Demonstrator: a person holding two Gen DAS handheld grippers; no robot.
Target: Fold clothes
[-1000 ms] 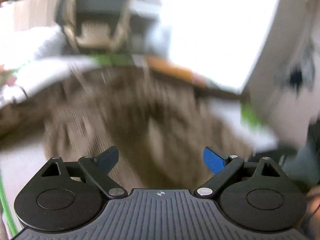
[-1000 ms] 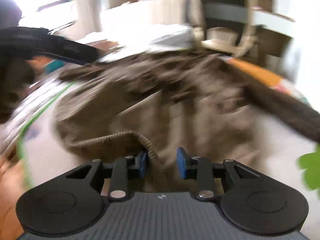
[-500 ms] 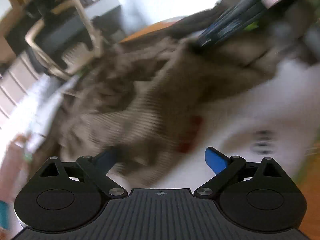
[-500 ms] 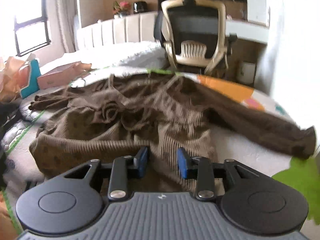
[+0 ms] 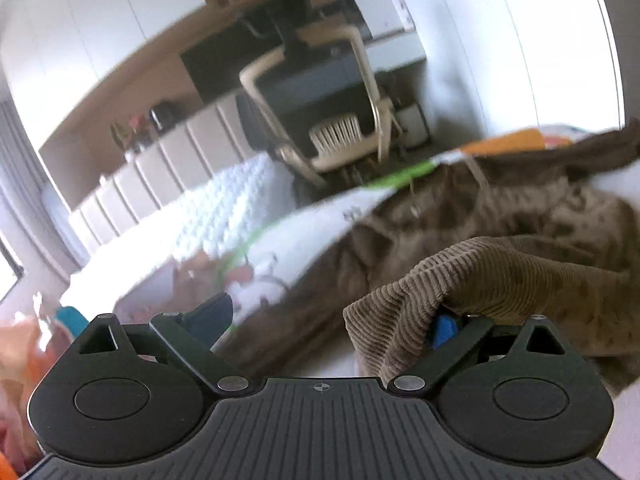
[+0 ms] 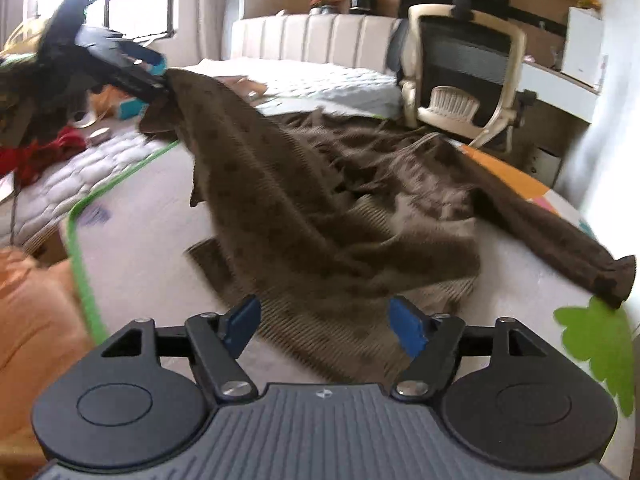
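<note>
On the mat: a brown sweater [image 6: 360, 200] lies spread and crumpled over the white mat [image 6: 140, 208], which has a green border.
Sweater, near edge: the ribbed hem lies flat just ahead of the right gripper.
Sweater, left side: one corner is raised off the mat and slopes up to the left gripper; the cloth hangs from it in a taut fold.
Sleeve [image 6: 560, 240]: stretched out to the right, its cuff at the mat's edge beside a green leaf print [image 6: 596, 340].
Left gripper [image 5: 330, 317]: jaws wide apart. The ribbed hem is draped over one finger only and covers most of its blue pad [image 5: 444, 326]; the other finger is bare. From the right wrist view it sits high at the upper left, with the sweater corner hanging off its tip.
Right gripper [image 6: 324, 320]: jaws wide apart, holding nothing, low over the hem; whether the pads touch the cloth cannot be told.
Behind the mat: a bed [image 6: 320, 76] with a pale quilt and padded headboard.
Chair [image 6: 468, 68]: a cream-framed office chair at the mat's far side, by a desk.
Left margin: orange cloth [image 6: 28, 320] beside the mat.
</note>
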